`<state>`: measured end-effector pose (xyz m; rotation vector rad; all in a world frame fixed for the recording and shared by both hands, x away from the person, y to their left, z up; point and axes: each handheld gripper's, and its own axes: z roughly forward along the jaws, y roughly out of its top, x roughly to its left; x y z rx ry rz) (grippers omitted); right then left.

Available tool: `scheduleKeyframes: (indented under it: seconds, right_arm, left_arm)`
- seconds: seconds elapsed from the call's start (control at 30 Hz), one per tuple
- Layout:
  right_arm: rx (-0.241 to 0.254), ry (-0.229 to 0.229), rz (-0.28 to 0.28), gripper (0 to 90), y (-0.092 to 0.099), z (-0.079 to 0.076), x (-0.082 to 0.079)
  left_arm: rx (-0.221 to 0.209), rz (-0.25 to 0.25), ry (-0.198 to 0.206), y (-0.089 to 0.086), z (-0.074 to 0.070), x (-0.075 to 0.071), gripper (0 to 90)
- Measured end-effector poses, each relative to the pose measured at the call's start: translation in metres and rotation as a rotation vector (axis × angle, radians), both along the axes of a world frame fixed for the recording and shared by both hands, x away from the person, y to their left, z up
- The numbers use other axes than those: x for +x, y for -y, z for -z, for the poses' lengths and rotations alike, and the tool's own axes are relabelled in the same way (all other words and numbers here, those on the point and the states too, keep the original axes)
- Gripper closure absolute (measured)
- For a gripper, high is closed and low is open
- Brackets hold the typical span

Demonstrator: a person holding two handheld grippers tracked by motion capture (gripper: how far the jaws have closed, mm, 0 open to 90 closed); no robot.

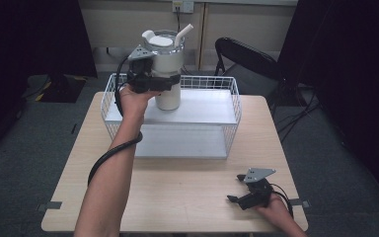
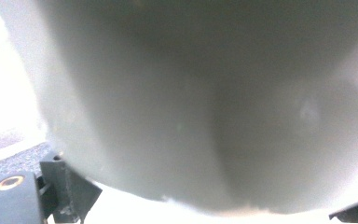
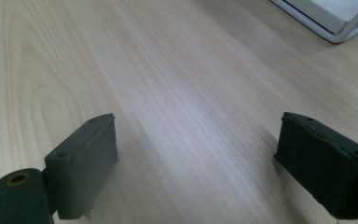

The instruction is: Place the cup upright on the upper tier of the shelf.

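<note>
Right gripper (image 1: 241,190) rests on the pale wood worktop (image 1: 187,192), fingers (image 3: 81,161) wide apart and empty. Farther off, the left gripper (image 1: 170,81) clasps a white tumbler (image 1: 168,64), apparently raised over the wire basket (image 1: 229,106); its own view shows a blurred white wall. Beyond, grey carpet (image 1: 24,148).

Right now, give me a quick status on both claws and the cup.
Left claw shut on white cup, held above wire basket. Right claw open, resting on table. Nothing in the way.

No legible text or labels.
</note>
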<state>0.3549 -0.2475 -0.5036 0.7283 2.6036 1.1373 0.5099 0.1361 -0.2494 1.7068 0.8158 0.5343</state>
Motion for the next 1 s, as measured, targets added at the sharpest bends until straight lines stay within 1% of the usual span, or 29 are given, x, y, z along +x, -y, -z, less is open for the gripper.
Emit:
scheduleKeyframes:
  seconds: [0.07,0.1,0.2,0.3,0.37,0.4,0.47,0.57,0.6,0.63,0.67,0.73,0.77,0.93,1.0]
  right_arm:
    - [0.000,0.000,0.000,11.7,0.000,0.000,0.000]
    - [0.000,0.000,0.000,11.7,0.000,0.000,0.000]
    - [0.000,0.000,0.000,11.7,0.000,0.000,0.000]
    - [0.000,0.000,0.000,11.7,0.000,0.000,0.000]
    - [-0.001,0.000,0.000,11.7,0.000,0.000,0.000]
    - [-0.001,0.000,0.000,11.7,0.000,0.000,0.000]
    - [-0.001,0.000,0.000,11.7,0.000,0.000,0.000]
    - [-0.001,0.001,0.000,11.7,0.000,0.000,0.000]
    - [-0.001,0.001,0.000,11.7,0.000,0.000,0.000]
    - [-0.001,0.001,0.000,11.7,0.000,0.000,0.000]
    - [-0.001,0.001,0.000,11.7,0.000,0.000,0.000]
    - [-0.001,0.001,0.000,11.7,0.000,0.000,0.000]
    - [-0.001,0.001,0.000,11.7,0.000,0.000,0.000]
    - [-0.001,0.001,0.000,11.7,0.000,0.000,0.000]
    - [-0.001,0.001,0.000,11.7,0.000,0.000,0.000]
  left_arm:
    - [0.001,-0.002,-0.007,0.000,0.003,0.000,10.2]
    - [-0.006,-0.002,0.002,-0.001,0.005,0.000,10.2]
    - [-0.012,-0.002,0.007,-0.002,0.006,-0.001,10.2]
    - [-0.004,0.006,0.017,-0.001,0.007,-0.002,10.0]
    - [0.014,0.023,0.038,0.001,0.008,-0.003,10.0]
    - [0.020,0.025,0.039,0.000,0.008,-0.004,10.0]
    - [0.009,0.028,0.038,-0.002,0.010,-0.004,9.8]
    - [0.024,0.017,0.052,-0.001,0.012,-0.006,9.8]
    - [0.012,0.015,0.053,-0.001,0.013,-0.006,9.9]
    - [0.009,0.018,0.047,-0.002,0.014,-0.006,9.9]
    - [-0.008,0.019,0.030,-0.002,0.015,-0.005,9.5]
    - [-0.026,0.016,0.030,-0.003,0.017,-0.006,8.9]
    - [-0.032,0.013,0.020,-0.003,0.018,-0.006,8.7]
    - [-0.035,0.012,-0.025,-0.006,0.018,-0.008,7.9]
    - [-0.028,0.013,-0.034,-0.008,0.018,-0.010,7.9]
